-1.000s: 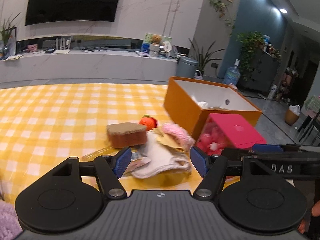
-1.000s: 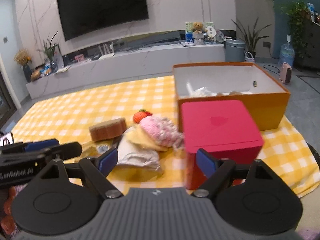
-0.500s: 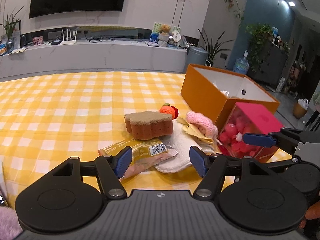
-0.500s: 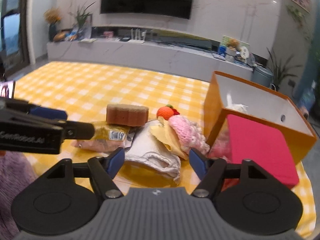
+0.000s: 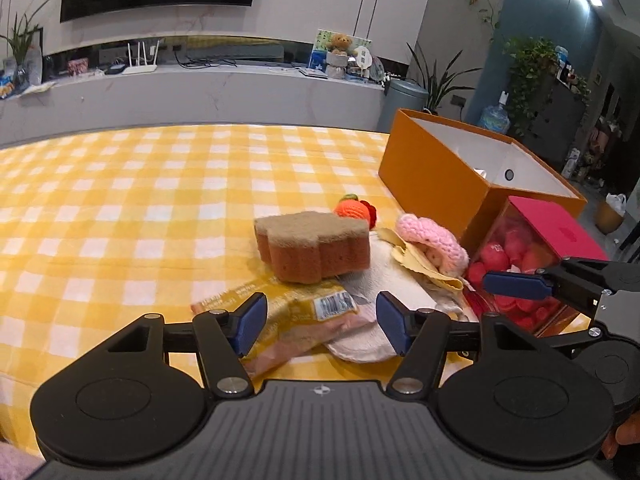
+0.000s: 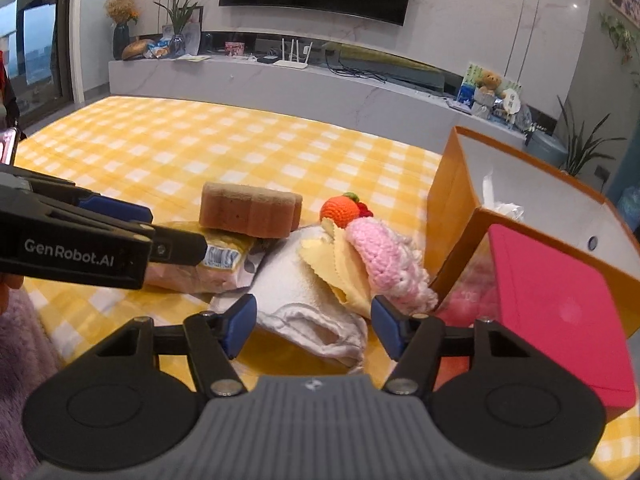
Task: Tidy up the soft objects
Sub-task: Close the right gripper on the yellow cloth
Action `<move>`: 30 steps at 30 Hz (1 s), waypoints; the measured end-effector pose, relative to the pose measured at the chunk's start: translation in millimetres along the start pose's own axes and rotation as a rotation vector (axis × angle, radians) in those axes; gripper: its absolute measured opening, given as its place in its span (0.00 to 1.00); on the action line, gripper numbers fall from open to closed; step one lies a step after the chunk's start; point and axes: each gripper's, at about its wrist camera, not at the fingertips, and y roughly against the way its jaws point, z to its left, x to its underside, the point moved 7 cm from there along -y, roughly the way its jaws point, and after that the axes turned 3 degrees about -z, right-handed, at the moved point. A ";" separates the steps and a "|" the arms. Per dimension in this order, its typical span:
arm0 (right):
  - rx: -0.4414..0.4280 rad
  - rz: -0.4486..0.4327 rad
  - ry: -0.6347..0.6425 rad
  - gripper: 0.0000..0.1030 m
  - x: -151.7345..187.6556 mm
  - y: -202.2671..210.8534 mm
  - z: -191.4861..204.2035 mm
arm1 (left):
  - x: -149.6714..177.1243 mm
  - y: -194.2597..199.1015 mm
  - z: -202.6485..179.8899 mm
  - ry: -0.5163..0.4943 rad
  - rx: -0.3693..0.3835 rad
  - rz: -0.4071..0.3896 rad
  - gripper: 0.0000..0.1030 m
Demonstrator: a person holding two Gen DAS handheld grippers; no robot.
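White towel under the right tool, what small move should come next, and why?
Probably ease the right tool a little lower and let it finish closing on the white towel. Its jaws are closing, the folded front edge lies between them, and the pads do not yet press on it. The orange box stands open close by.

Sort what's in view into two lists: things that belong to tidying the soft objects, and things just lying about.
Part of the job:
sponge
white cloth
pink knitted piece
crocheted orange
yellow cloth
snack packet
orange box

Just lying about:
pink-lidded box
router
teddy bear
water bottle
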 end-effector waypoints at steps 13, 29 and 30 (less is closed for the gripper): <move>0.031 0.043 -0.043 0.33 -10.4 -32.3 -15.4 | -8.7 -14.6 5.2 -0.030 0.006 0.008 0.72; -0.004 -0.017 -0.116 0.00 -20.3 3.9 -28.7 | 5.7 -2.0 -4.5 0.013 0.069 0.059 0.72; -0.011 -0.023 -0.133 0.00 -20.1 11.3 -29.2 | 7.7 -0.1 -6.7 0.017 0.080 0.066 0.72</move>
